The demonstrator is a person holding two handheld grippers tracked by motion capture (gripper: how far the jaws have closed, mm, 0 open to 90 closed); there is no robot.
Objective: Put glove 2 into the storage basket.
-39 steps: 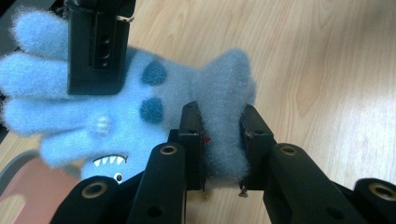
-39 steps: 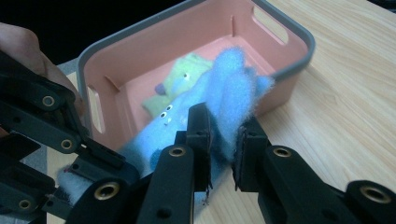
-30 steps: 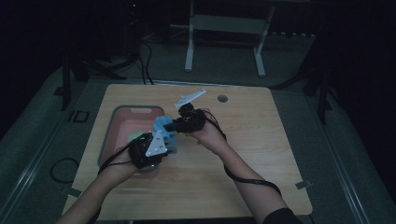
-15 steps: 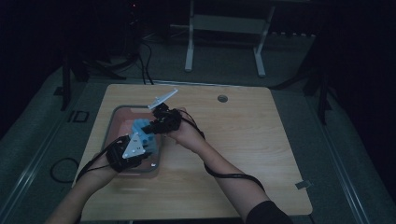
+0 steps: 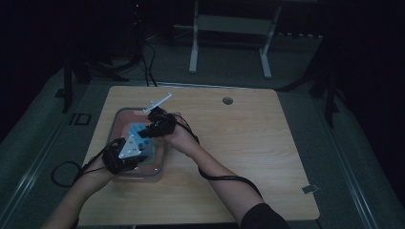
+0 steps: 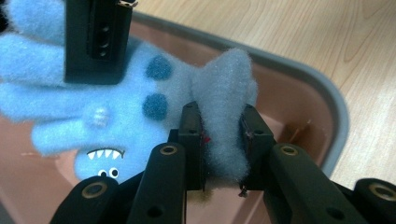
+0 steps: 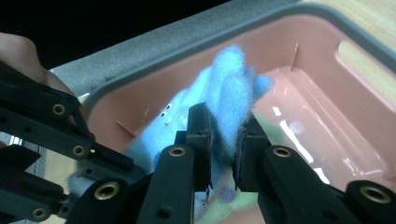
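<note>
A light blue plush toy (image 5: pixel 140 137) with dark blue spots and a toothy face hangs between both grippers over the pink tray (image 5: pixel 120 118). My left gripper (image 6: pixel 223 140) is shut on one fuzzy limb of the blue plush toy (image 6: pixel 121 105). My right gripper (image 7: pixel 225 140) is shut on another limb of the plush toy (image 7: pixel 224 88), inside the pink tray (image 7: pixel 317 79). In the high view the left gripper (image 5: pixel 131 151) sits at the tray's near side and the right gripper (image 5: pixel 154 129) at its right side.
The pink tray has a grey rim (image 6: pixel 299 70) and stands on the left part of the wooden table (image 5: pixel 248 148). A small round hole (image 5: pixel 227 100) marks the table's far side. Cables trail from both hands. Dark floor surrounds the table.
Both hands have carried the plush toy leftward and down, from the table's middle to over the pink tray. Both grips stay the same.
</note>
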